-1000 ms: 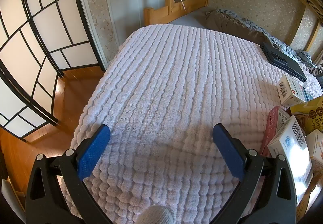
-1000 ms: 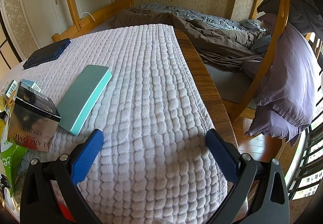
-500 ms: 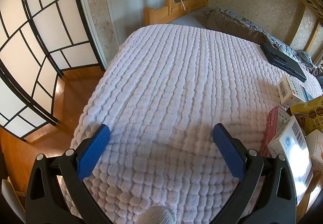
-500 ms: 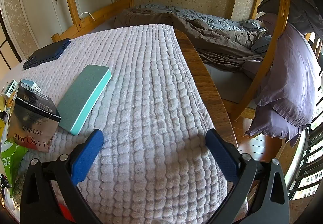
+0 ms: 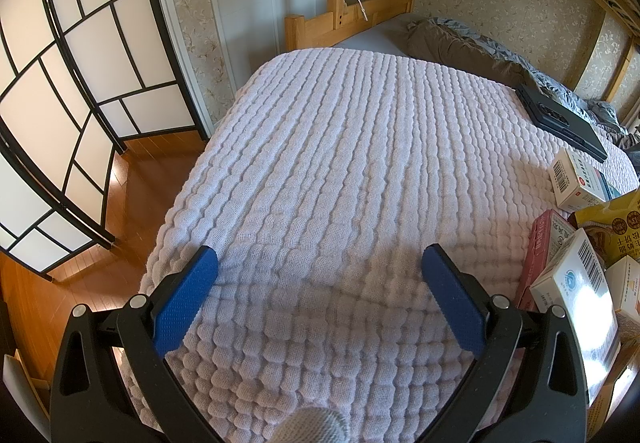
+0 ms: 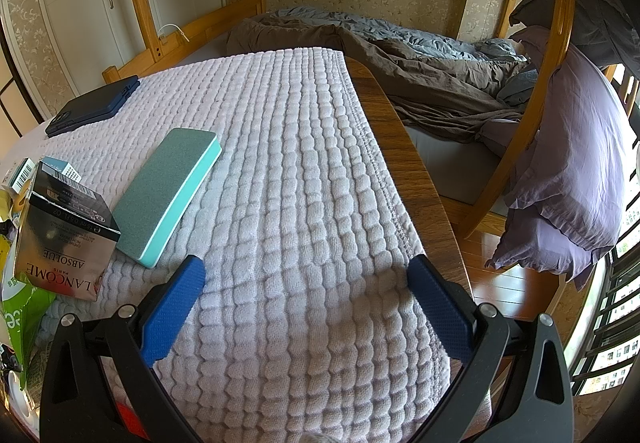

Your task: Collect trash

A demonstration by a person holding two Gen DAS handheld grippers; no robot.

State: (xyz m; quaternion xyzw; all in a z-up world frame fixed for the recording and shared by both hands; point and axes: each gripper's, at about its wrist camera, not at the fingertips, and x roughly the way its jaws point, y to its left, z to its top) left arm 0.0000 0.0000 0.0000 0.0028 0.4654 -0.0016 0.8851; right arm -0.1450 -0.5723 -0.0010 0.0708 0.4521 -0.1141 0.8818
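Several small cartons lie at the right edge of the left wrist view: a white barcoded box [image 5: 576,183], a pink box [image 5: 540,251], a white and blue box [image 5: 576,283] and a yellow snack bag [image 5: 612,227]. My left gripper [image 5: 320,263] stands open over the pale quilted cloth [image 5: 360,163], left of them, holding nothing. In the right wrist view a silver Lancôme box [image 6: 64,239], a green bag [image 6: 24,311] and a teal block [image 6: 168,191] lie at the left. My right gripper [image 6: 306,269] is open and empty over the cloth [image 6: 300,163].
A dark phone case [image 5: 560,123] [image 6: 92,107] lies at the far side of the cloth. The bare wooden table edge [image 6: 404,147] runs on the right, with a rumpled bed [image 6: 400,55] and a purple pillow [image 6: 568,171] beyond. A folding screen [image 5: 60,83] stands at the left.
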